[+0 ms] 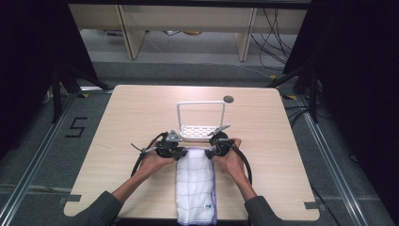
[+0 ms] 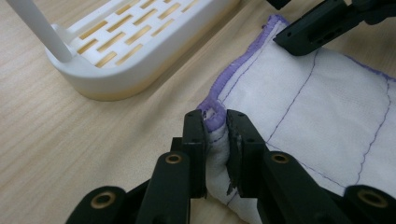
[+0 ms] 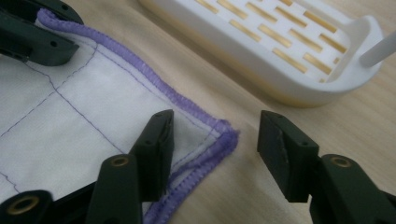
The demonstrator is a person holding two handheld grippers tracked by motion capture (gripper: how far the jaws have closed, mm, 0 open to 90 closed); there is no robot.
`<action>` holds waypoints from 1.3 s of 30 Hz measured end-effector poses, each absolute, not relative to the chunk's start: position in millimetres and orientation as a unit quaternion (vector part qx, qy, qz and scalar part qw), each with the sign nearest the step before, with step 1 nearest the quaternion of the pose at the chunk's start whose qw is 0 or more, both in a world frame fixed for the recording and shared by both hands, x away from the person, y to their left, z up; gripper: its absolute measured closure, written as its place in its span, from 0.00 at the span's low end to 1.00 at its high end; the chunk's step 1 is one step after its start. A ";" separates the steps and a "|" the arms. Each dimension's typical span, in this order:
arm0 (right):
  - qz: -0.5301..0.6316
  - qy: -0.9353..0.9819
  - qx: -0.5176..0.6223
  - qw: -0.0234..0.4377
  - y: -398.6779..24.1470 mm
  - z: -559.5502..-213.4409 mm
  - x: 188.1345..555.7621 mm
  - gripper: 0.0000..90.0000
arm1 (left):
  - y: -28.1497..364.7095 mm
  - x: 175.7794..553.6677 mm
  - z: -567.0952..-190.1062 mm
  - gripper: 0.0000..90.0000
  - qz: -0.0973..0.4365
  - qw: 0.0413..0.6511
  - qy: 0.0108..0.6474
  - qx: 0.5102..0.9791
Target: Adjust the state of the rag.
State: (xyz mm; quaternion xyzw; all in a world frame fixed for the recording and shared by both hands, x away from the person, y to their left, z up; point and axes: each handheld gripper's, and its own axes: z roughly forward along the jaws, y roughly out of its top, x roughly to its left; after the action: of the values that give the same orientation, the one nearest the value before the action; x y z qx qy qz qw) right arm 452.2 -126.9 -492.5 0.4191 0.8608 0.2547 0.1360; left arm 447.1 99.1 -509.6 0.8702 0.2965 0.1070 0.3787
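Cloth [image 1: 196,184] lies flat on the bench [image 1: 122,122] in front of you, a white folded one with thin purple grid stitching and a purple hemmed edge. It runs lengthwise from the bench's near edge up toward the white slotted rack [image 1: 200,133], and its far end stops just short of the rack's base.

Your left tongs [image 2: 215,122] are at the cloth's far left corner. In the left gripper view the two black jaws are pinched together on that corner, with the purple hem bunched up between the pads and the fabric puckered below them. So the left tongs are clamped on the cloth.

Your right tongs [image 3: 214,135] sit at the far right corner. In the right gripper view the jaws stand apart, one over the white fabric just inside the hem, the other over bare wood beyond the corner. The purple corner lies flat between them and neither pad presses on it, so the right tongs are spread and hold nothing.

From the high view both of your hands rest side by side at the cloth's far end, with the rack just beyond them and its wire handle upright.
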 end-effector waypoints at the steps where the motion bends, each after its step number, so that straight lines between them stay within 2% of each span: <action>1: 0.259 0.863 0.414 0.129 -129.0 -494.8 453.3 0.57 | 99.0 447.3 -509.5 0.88 0.107 0.379 0.296 0.870; 4: 0.261 0.854 0.437 0.106 -126.7 -494.1 450.9 0.61 | 99.4 447.6 -509.5 0.88 0.107 0.380 0.295 0.870; 5: 0.271 0.857 0.426 0.100 -128.1 -495.2 452.4 0.67 | 99.7 448.0 -509.7 0.89 0.106 0.383 0.297 0.868; 6: 0.271 0.857 0.426 0.100 -128.1 -495.2 452.4 0.67 | 99.7 448.0 -509.7 0.89 0.106 0.383 0.297 0.868; 8: 0.276 0.859 0.420 0.100 -128.3 -495.5 450.8 0.74 | 99.8 448.0 -509.6 0.89 0.107 0.383 0.296 0.869; 9: 0.284 0.854 0.426 0.092 -126.8 -496.6 447.3 0.82 | 99.8 448.0 -509.6 0.89 0.107 0.384 0.296 0.868; 10: 0.284 0.854 0.426 0.092 -126.8 -496.6 447.3 0.82 | 99.8 448.0 -509.6 0.89 0.107 0.384 0.296 0.868; 13: 0.295 0.865 0.394 0.102 -127.5 -497.7 445.8 0.92 | 100.0 447.5 -508.7 0.90 0.110 0.386 0.295 0.867; 21: 0.297 0.868 0.379 0.124 -126.0 -490.5 438.4 0.93 | 102.7 446.2 -500.4 0.91 0.102 0.410 0.303 0.854; 33: 0.316 0.860 0.382 0.120 -128.4 -476.3 425.4 0.93 | 108.5 435.6 -483.1 0.92 0.115 0.423 0.284 0.853; 39: 0.328 0.861 0.367 0.132 -133.6 -467.8 419.9 0.93 | 107.2 430.2 -472.9 0.92 0.120 0.433 0.276 0.850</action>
State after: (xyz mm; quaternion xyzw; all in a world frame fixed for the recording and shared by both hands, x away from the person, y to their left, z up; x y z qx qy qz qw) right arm 419.9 -133.6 -467.8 0.3667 0.8607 0.3277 0.1316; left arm 430.2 107.2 -472.9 0.8497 0.2765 0.1198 0.4327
